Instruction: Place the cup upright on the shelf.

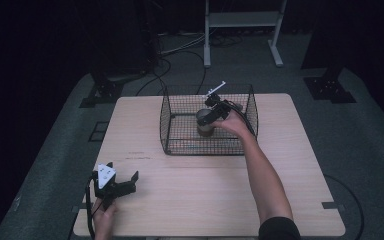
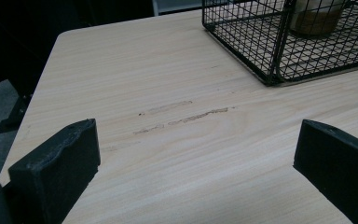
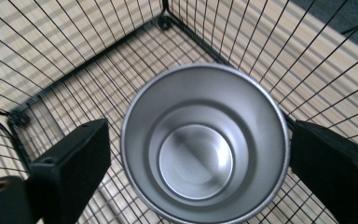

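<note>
A steel cup [image 3: 200,144] stands upright on the floor of a black wire basket [image 1: 180,100], its mouth facing up. My right gripper [image 1: 208,118] reaches down into the basket from above. In the right gripper view the right gripper [image 3: 200,158] stands open, one jaw on each side of the cup's rim; a thin gap shows on the left, and the right pad sits very near the rim. My left gripper [image 1: 124,174] rests near the table's front left corner, open with nothing between its jaws [image 2: 196,154]. From there the cup [image 2: 314,21] shows through the basket's mesh [image 2: 261,51].
The basket sits at the back middle of the light wooden table [image 1: 205,200]. A dark scuff mark [image 2: 186,116] runs across the wood ahead of the left gripper. Cables and a white frame's legs [image 1: 240,30] lie on the dark floor beyond the table.
</note>
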